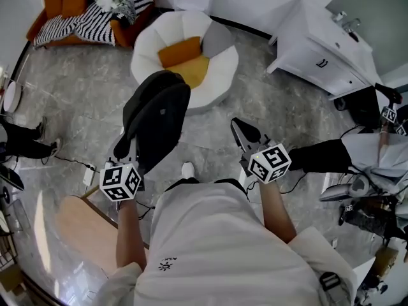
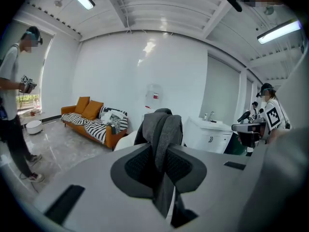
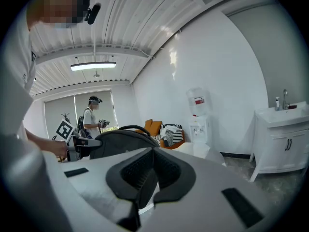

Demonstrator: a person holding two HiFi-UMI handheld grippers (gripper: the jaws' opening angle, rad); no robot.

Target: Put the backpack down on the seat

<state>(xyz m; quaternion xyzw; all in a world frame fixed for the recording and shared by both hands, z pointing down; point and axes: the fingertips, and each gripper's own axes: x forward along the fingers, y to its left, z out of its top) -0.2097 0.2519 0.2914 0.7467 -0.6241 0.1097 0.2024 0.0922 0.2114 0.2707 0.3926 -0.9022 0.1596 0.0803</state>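
**Backpack in the air, seat ahead of me**

I'm holding the backpack (image 1: pixel 158 116) up off the floor with the left gripper (image 2: pixel 161 163). Its jaws are pinching a fold of grey strap (image 2: pixel 161 129) and standing narrow around it, and the dark bag is hanging forward of that hand. The right gripper (image 3: pixel 150 168) is idling beside it with its jaws pressed together and nothing between them.

The white petal-shaped seat (image 1: pixel 220 72) is sitting ahead on the floor, well apart from the bag, with an orange cushion (image 1: pixel 180 51) and a yellow cushion (image 1: pixel 191 70) lying in its middle. I'm reading this as the carry step: the bag is gripped and the set-down is not yet done.

Next, I'm judging, the bag needs bringing over the seat's near rim, then lowering onto the cushions until its weight is resting there. Only then should the left jaws be opening. The free right gripper could be steadying the bag if it slumps toward an edge.

What I'm not getting:
- In the head view the bag is covering the left jaws.
- I can't tell whether the fold is a shoulder strap or a top handle.
- The underside of the bag is out of sight, so I can't tell how it will settle.
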